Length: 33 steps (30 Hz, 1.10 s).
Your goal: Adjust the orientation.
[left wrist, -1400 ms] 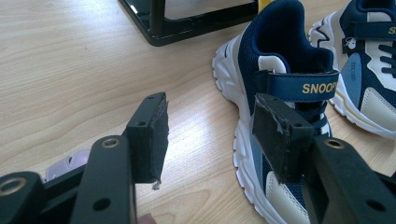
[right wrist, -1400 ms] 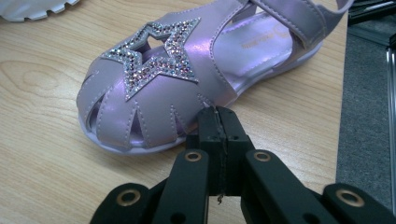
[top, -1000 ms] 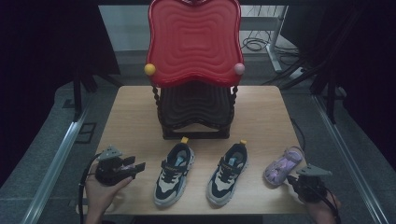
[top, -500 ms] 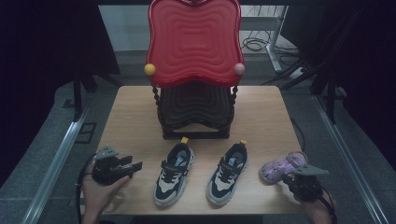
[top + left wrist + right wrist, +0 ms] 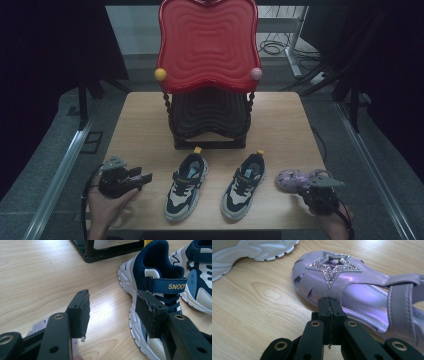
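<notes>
Purple star sandal (image 5: pixel 352 287) lies beside my right gripper (image 5: pixel 329 305), whose jaws are pressed together on nothing, seemingly nudging it. My left gripper (image 5: pixel 112 312) gapes toward the nearer sneaker (image 5: pixel 155 290), ready to grasp.

"SNOOP" on sneaker strap (image 5: pixel 166 285)

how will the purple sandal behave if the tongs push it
The purple sandal probably slides rather than rolls: it lies flat on smooth wood. Its cut-out upper and thin strap look soft, so they may flex. It likely weighs little.
</notes>
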{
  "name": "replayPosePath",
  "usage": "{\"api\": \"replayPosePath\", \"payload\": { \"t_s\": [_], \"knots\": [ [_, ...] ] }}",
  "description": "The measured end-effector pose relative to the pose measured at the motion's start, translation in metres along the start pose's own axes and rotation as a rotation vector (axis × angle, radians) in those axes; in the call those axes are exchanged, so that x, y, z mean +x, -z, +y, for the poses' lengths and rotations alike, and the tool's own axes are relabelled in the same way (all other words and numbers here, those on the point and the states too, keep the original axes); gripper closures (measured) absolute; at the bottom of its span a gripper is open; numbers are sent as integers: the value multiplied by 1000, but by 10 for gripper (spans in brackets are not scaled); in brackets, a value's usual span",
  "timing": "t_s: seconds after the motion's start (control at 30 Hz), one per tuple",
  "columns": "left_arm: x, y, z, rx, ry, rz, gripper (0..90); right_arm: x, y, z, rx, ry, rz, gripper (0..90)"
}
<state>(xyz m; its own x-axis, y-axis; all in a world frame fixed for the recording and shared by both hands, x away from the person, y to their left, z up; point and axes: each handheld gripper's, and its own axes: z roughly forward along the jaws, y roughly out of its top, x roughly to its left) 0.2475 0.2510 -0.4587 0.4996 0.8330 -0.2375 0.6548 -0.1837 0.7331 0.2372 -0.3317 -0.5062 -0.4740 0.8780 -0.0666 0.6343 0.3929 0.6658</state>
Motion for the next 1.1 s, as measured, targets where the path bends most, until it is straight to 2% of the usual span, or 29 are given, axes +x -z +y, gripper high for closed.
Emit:
{"api": "replayPosePath", "payload": {
  "t_s": [0.17, 0.27, 0.3, 0.43, 0.53, 0.7, 1.1],
  "knots": [
    [2, 1, 0, -1, 3, 3, 455, 3, -3, 2, 7, 11, -4, 898],
    [1, 2, 0, -2, 2, 3, 454, 7, -4, 4, 14, 18, 10, 898],
    [1, 3, 0, -4, 1, 2, 454, 12, -4, 8, 4, 29, 36, 898],
    [1, 4, 0, -6, 1, 5, 454, 16, -9, 15, 21, 57, 41, 898],
    [2, 5, 0, -6, 1, 6, 454, 16, -14, 17, 31, 57, 43, 898],
    [2, 5, 0, -7, 1, 8, 454, 19, -22, 27, 45, 80, 18, 898],
    [3, 6, -1, -9, 6, 13, 454, 22, -37, 44, 62, 54, -39, 898]
  ]
}}
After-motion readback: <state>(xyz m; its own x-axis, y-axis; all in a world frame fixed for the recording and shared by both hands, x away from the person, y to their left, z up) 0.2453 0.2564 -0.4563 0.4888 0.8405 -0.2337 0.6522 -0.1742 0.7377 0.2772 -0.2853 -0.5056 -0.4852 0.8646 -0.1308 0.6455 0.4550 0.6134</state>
